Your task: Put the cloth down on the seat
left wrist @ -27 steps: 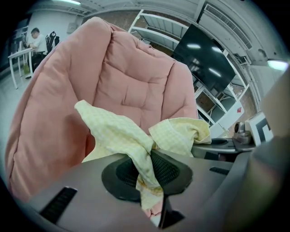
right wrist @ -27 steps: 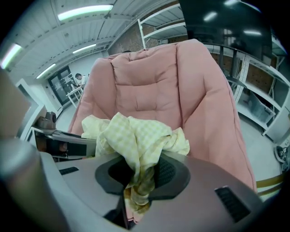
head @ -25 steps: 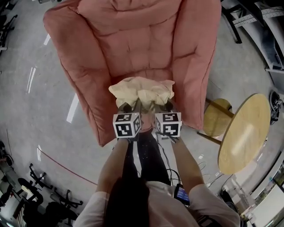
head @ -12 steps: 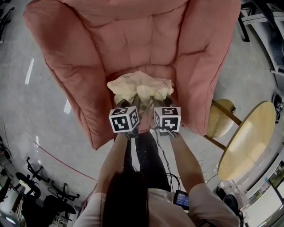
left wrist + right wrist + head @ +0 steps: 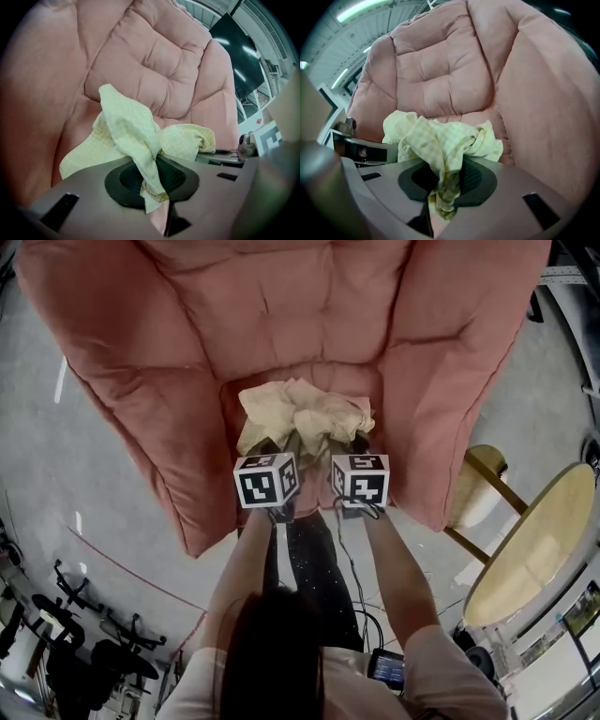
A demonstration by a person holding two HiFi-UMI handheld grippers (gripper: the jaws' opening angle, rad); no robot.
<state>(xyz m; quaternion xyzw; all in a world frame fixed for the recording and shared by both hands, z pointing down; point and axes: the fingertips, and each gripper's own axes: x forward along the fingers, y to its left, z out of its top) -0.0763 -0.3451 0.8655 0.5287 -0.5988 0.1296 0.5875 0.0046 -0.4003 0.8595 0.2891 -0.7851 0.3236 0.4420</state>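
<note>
Looking steeply down, we see a pink padded armchair (image 5: 281, 306) filling the upper part of the head view, with our two bare forearms reaching toward it. We hold a two-jaw gripper in each hand, each topped by a cube with black-and-white square markers. The left gripper (image 5: 278, 446) and the right gripper (image 5: 352, 442) sit side by side, close together, at the front of the seat (image 5: 349, 379). A pale yellow checked cloth (image 5: 305, 413) is bunched in a crumpled heap just beyond them, over the front part of the seat cushion. In the left gripper view, the jaws are clamped on a twisted fold of the cloth, and a loose tail hangs down past the dark pads. In the right gripper view, the jaws likewise pinch a gathered fold, and the rest of the fabric mounds up ahead of them. The cloth appears to hang low against the cushion, though we cannot tell whether it rests on it. A round wooden table (image 5: 525, 549) stands on the grey floor to our right, well apart from the armchair.
</note>
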